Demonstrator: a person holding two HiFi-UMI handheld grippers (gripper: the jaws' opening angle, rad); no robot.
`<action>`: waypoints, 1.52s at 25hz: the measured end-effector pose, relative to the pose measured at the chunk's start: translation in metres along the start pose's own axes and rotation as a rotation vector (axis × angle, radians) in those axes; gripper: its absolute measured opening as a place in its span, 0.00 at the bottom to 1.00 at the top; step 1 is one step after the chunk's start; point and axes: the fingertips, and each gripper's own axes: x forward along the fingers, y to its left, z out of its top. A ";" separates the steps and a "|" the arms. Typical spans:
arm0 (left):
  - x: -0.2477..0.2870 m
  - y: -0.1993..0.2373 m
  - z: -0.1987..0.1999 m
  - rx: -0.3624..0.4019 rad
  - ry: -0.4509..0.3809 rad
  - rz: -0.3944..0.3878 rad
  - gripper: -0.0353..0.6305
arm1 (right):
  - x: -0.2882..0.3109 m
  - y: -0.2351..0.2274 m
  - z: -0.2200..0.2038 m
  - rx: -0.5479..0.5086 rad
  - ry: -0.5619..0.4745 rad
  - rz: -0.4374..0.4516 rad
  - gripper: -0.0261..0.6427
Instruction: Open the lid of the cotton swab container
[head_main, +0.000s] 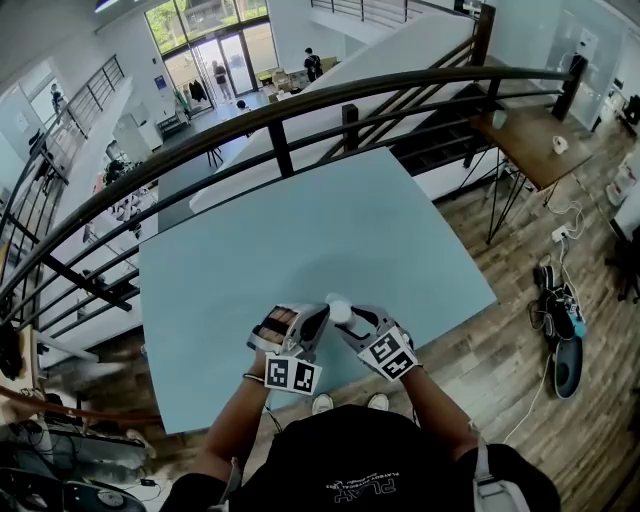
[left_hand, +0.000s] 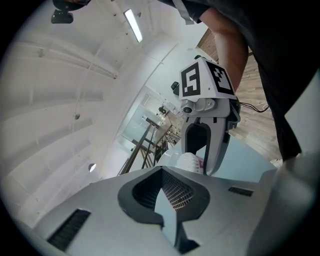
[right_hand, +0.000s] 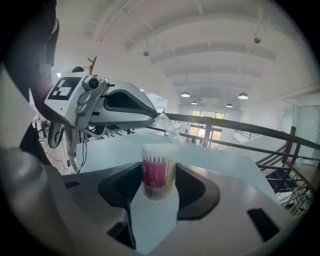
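Over the near edge of the pale blue table, the right tongs clasp the upright clear cylinder of cotton swabs. Just beyond, its clear lid tilts up, seemingly pinched in the closed left tongs reaching in from the left.

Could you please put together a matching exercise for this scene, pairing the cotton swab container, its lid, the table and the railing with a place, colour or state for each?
Things
1. cotton swab container
2. clear lid
3. table
4. railing

Descriptions
A. light blue
B. dark, curving beyond the table's far edge
C. upright between the jaws of the right gripper
D. tilted above the container, at the shut tip of the left gripper

Pairs: 1-C; 2-D; 3-A; 4-B
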 end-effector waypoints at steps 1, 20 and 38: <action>0.001 0.001 0.000 -0.001 0.001 0.008 0.07 | 0.000 0.001 0.000 -0.001 0.002 0.003 0.36; 0.025 0.003 0.005 -0.019 0.015 0.025 0.07 | 0.002 0.031 -0.004 -0.049 0.012 0.069 0.36; -0.002 0.025 -0.040 -0.574 0.002 0.118 0.07 | -0.015 -0.020 0.009 0.051 -0.070 -0.168 0.37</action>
